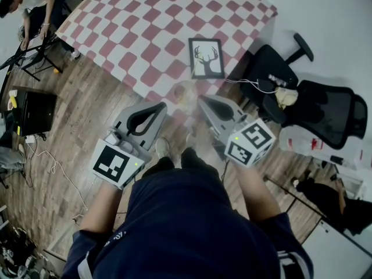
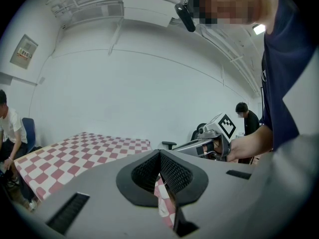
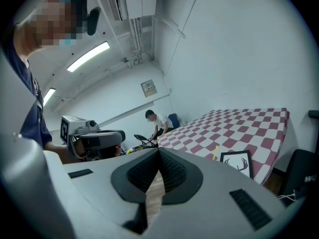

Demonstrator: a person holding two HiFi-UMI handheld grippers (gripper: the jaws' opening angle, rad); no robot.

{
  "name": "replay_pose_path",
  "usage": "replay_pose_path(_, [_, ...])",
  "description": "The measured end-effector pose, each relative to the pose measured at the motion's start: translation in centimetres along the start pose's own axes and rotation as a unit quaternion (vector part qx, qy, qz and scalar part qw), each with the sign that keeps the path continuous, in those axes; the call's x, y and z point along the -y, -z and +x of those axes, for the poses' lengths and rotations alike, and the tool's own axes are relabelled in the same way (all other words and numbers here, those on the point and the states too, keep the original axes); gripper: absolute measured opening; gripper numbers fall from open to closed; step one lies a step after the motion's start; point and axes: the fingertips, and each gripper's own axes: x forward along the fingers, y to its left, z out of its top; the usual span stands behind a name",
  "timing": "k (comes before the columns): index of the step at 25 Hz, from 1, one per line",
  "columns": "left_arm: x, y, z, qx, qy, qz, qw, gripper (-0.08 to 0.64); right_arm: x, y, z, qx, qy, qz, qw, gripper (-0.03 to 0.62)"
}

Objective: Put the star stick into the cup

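1. The left gripper has its jaws shut together with nothing between them. The right gripper is the same.
2. At their 12 o'clock, by the near edge of the bench, is a faint round blur, perhaps the cup. A frame lies at its 1 o'clock.
3. A thin yellow stick leans at the frame's 9 o'clock, its foot hidden.
4. Neither gripper holds the stick. If its foot is in the cup, the task's end is met; if it only leans there, picking and placing remain.

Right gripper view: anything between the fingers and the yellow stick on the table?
Nothing visible does. The yellow stick sits on the checkered table, just left of the framed antler picture; the right gripper, shut and empty, has open air ahead.
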Motion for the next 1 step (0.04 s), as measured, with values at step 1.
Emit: replay_pose_path(1, [0.00, 0.03, 0.09, 0.000, 0.000, 0.001, 1.0000, 0.029, 0.05, 0.05, 0.01, 0.000, 0.000, 0.000, 1.000, 0.015])
